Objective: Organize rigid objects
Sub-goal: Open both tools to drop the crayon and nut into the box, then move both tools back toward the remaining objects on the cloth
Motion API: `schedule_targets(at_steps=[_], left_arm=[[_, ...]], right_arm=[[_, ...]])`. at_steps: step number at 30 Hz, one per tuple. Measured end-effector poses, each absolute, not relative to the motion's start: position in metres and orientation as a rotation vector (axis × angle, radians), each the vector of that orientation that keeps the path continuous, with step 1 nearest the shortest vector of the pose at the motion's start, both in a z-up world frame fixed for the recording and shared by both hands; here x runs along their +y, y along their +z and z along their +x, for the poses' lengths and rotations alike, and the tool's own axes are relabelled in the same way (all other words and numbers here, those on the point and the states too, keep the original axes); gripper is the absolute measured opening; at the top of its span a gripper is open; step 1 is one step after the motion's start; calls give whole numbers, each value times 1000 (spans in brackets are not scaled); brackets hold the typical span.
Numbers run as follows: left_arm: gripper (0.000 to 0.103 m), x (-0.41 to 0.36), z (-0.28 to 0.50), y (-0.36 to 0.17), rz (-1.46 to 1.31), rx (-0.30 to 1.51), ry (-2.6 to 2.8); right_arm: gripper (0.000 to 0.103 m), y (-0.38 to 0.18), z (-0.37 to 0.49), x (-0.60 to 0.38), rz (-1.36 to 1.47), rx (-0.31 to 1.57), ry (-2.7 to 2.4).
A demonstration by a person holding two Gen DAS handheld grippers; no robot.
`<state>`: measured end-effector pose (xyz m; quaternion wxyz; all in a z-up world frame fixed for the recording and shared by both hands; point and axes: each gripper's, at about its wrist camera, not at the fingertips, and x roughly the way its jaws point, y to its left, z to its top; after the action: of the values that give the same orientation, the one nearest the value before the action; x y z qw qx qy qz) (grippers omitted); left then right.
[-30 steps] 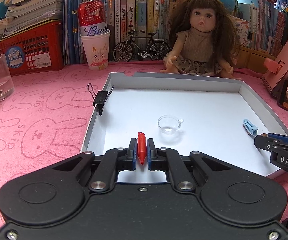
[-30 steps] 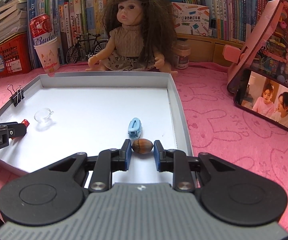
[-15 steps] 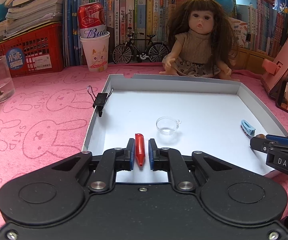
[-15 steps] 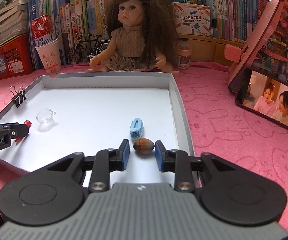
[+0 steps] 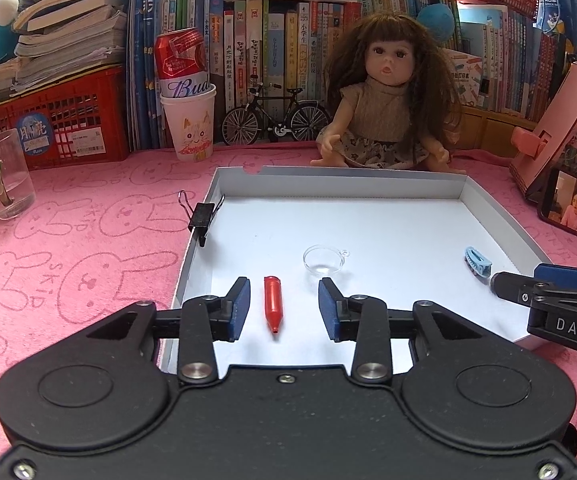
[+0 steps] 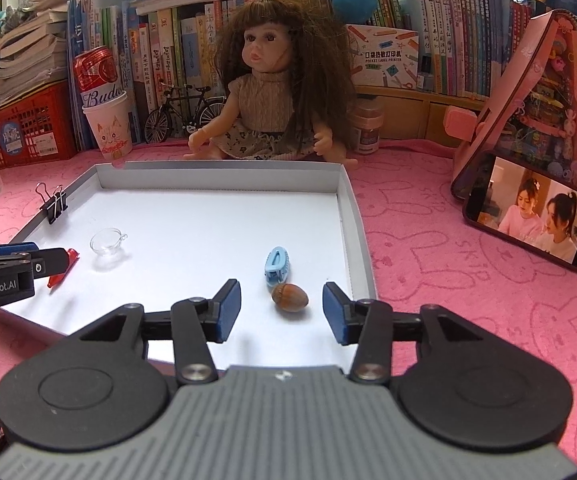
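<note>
A white shallow tray (image 5: 504, 220) (image 6: 350, 208) lies on the pink cloth. A red pen cap (image 5: 273, 303) (image 6: 64, 266) lies in its near left part, loose between the jaws of my open left gripper (image 5: 284, 307). A brown acorn (image 6: 289, 297) lies in the near right part, between the jaws of my open right gripper (image 6: 282, 310). A blue hair clip (image 5: 477, 261) (image 6: 276, 265) and a small clear cup (image 5: 323, 260) (image 6: 106, 241) also lie in the tray. A black binder clip (image 5: 201, 216) (image 6: 54, 204) is on the tray's left wall.
A doll (image 5: 386, 96) sits behind the tray, with a toy bicycle (image 5: 274, 118), a paper cup holding a red can (image 5: 188, 120) and a red crate (image 5: 52, 120) along the bookshelf. A glass mug (image 5: 2, 176) stands at left. A phone (image 6: 532, 214) leans on a pink case at right.
Both grippers opened. The left let go of the red pen cap and the right let go of the acorn; both objects now lie on the tray floor. Both grippers drew back slightly.
</note>
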<state>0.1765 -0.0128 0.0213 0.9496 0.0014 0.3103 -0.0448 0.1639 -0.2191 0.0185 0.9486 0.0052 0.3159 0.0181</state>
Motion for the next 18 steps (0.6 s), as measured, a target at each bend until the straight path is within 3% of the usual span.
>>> schedule_targets(at_steps=[18], left_arm=[[49, -16, 144, 39, 10, 594, -141]], right_arm=[[73, 39, 131, -210, -35, 567, 93]])
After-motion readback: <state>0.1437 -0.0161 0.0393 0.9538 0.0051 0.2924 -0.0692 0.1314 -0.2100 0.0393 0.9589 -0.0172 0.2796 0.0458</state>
